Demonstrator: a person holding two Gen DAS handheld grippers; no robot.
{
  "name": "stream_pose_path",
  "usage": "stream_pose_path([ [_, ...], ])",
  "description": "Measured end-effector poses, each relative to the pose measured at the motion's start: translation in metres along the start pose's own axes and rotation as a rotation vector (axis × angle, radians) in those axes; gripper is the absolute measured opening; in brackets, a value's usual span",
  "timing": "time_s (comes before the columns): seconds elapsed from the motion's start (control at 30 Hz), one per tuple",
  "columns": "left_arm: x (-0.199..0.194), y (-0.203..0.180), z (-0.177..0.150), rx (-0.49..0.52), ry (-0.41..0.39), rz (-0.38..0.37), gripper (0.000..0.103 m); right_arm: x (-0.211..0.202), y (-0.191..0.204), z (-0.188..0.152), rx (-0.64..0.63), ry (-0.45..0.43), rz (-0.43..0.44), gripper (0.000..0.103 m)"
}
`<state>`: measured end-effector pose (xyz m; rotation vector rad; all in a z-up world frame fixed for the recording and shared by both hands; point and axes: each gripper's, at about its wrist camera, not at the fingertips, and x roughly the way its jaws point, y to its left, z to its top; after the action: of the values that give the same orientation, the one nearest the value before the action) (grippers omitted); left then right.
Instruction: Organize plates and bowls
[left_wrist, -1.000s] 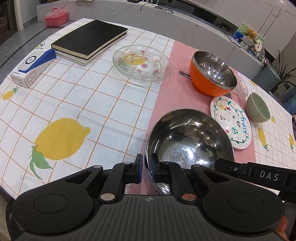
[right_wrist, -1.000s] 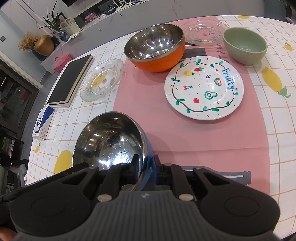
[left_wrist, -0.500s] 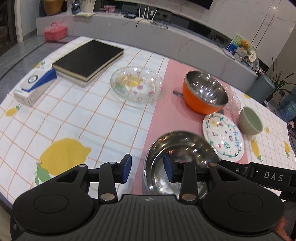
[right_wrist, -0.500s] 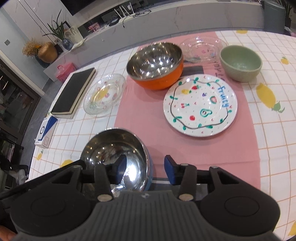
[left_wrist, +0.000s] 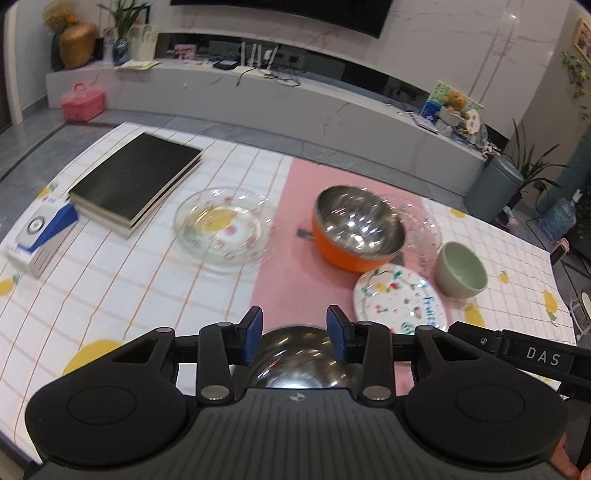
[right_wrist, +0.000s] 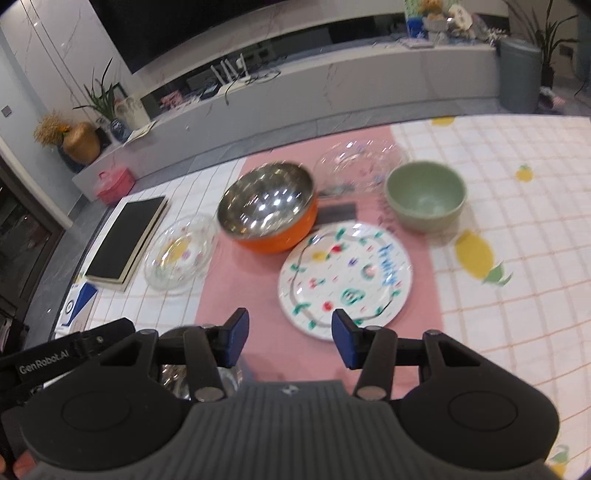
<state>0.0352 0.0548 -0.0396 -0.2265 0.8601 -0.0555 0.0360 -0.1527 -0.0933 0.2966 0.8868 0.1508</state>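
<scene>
A plain steel bowl sits at the table's near edge, mostly hidden behind my open, empty left gripper; it also shows in the right wrist view. My right gripper is open and empty, raised above the pink runner. Farther back stand an orange steel-lined bowl, a white "Fruity" plate, a green bowl, a clear floral glass plate and a second glass plate behind the orange bowl.
A black book and a blue-and-white box lie at the table's left. A pink runner crosses the lemon-print tablecloth. A small dark flat object lies beside the orange bowl.
Both grippers have opened and let go of the steel bowl's rim. Both have lifted and pulled back toward me, so the bowl now lies low behind the fingers.
</scene>
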Motion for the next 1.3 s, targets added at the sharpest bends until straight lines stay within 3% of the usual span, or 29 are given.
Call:
stream_pose_path([
  [0.33, 0.017, -0.045, 0.022, 0.087, -0.011, -0.038, 0.044, -0.006, -0.029, 0.025, 0.008, -0.046, -0.047, 0.050],
  [0.6, 0.042, -0.058, 0.038, 0.097, 0.007, -0.051, 0.044, 0.005, -0.045, 0.047, 0.014, -0.058, -0.066, 0.050],
  [0.93, 0.075, -0.055, 0.060, 0.059, 0.038, -0.056, 0.044, 0.042, -0.056, 0.069, 0.032, -0.013, -0.057, 0.049],
  [1.3, 0.127, -0.028, 0.085, 0.001, 0.132, 0.018, 0.044, 0.106, -0.025, 0.088, 0.036, 0.082, 0.014, 0.049],
])
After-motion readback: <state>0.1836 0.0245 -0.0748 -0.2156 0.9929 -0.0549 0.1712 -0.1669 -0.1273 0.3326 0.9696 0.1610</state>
